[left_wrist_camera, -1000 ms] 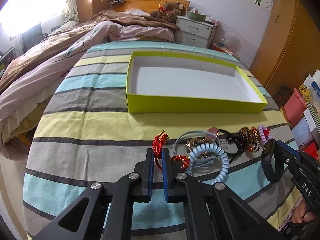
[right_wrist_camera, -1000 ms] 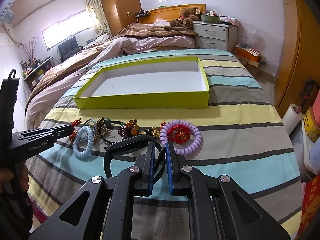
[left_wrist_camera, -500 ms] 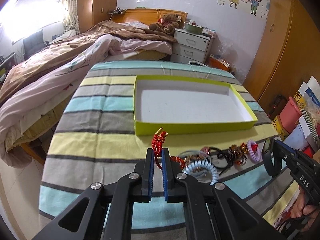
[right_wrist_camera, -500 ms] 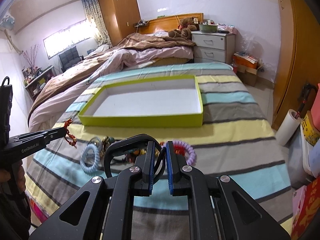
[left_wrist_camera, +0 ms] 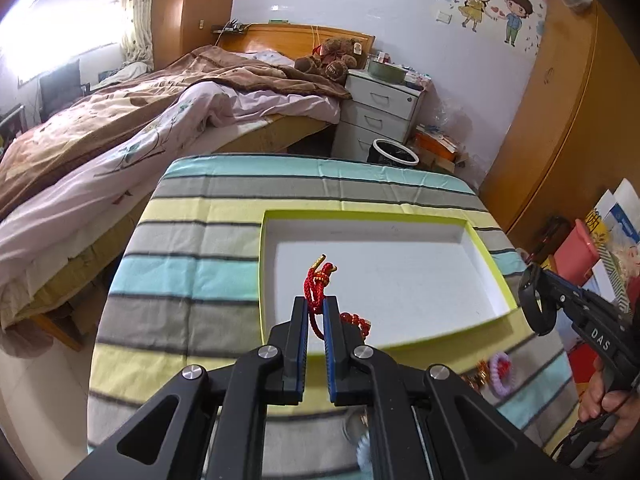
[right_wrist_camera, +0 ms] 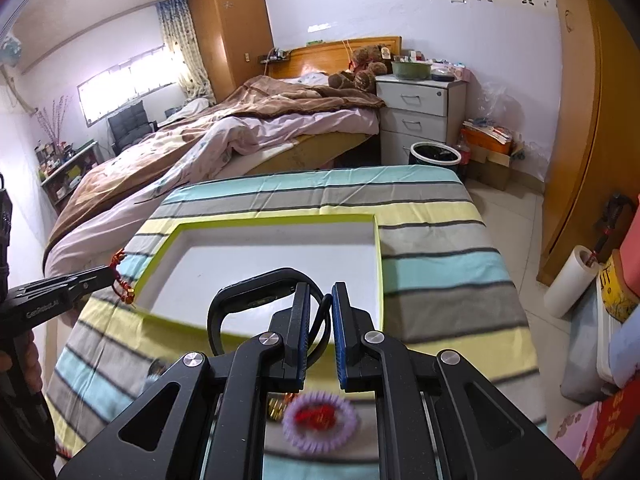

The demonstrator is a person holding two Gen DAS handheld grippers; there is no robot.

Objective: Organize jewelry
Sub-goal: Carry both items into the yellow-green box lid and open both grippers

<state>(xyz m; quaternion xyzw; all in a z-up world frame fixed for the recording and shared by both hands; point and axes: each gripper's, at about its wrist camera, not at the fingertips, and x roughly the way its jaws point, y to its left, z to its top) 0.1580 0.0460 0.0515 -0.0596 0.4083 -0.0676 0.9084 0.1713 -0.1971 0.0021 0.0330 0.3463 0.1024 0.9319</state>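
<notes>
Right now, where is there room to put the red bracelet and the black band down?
The white floor of the green tray is bare from wall to wall. The striped cloth left of the tray and beyond its far wall is bare too. It is crowded in front of the near wall, where the purple coil and other jewelry lie.

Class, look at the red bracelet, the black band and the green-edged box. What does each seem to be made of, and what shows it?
Red bracelet: braided cord, matte, with gold-coloured end caps and glossy red beads; twisted strands show.
Black band: probably rubber or silicone; smooth, dull, holding its loop.
Box: likely cardboard; thin straight walls, matte white inside, lime outside.
</notes>
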